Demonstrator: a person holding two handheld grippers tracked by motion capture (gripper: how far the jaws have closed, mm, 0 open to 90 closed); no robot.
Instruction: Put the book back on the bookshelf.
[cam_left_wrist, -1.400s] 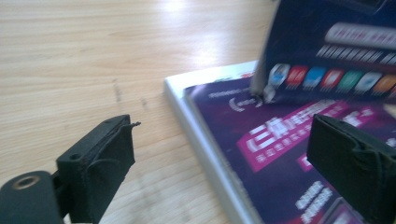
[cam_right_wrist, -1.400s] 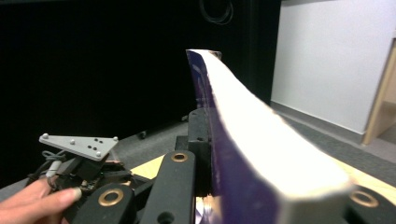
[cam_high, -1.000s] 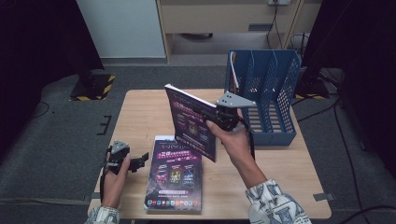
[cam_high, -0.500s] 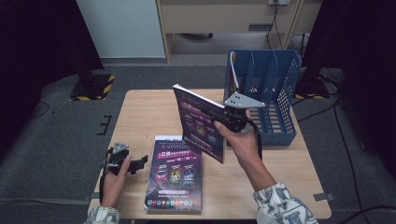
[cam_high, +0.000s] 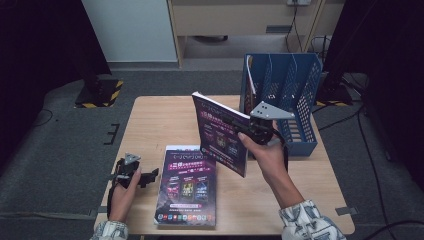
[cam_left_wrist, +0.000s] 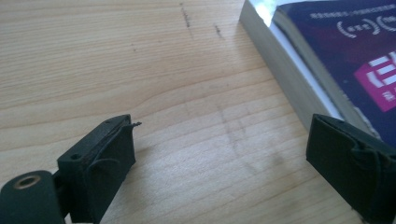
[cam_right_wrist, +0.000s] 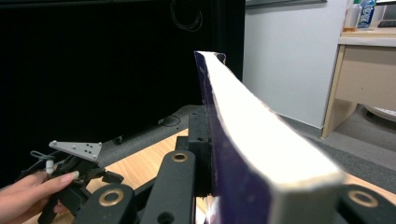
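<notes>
Right gripper (cam_high: 248, 131): jaws clamped on a thick purple-covered paperback book (cam_high: 222, 132), held upright above the middle of the wooden desk (cam_high: 150, 117), just short of the blue plastic mesh file rack (cam_high: 295, 85) at the far right corner. Left gripper (cam_high: 145, 177): jaws wide apart, holding nothing, low at the desk's near left edge, just beside a second purple-covered book (cam_high: 187, 185) lying flat.

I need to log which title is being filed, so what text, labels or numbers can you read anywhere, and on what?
Purple-covered book held upright: cover lettering too small and blurred to read.
Purple-covered book lying flat on the wooden table: a white title line, a pink label and round badges show in the left gripper view, but none is readable.
Blue plastic file rack: no text visible.
</notes>
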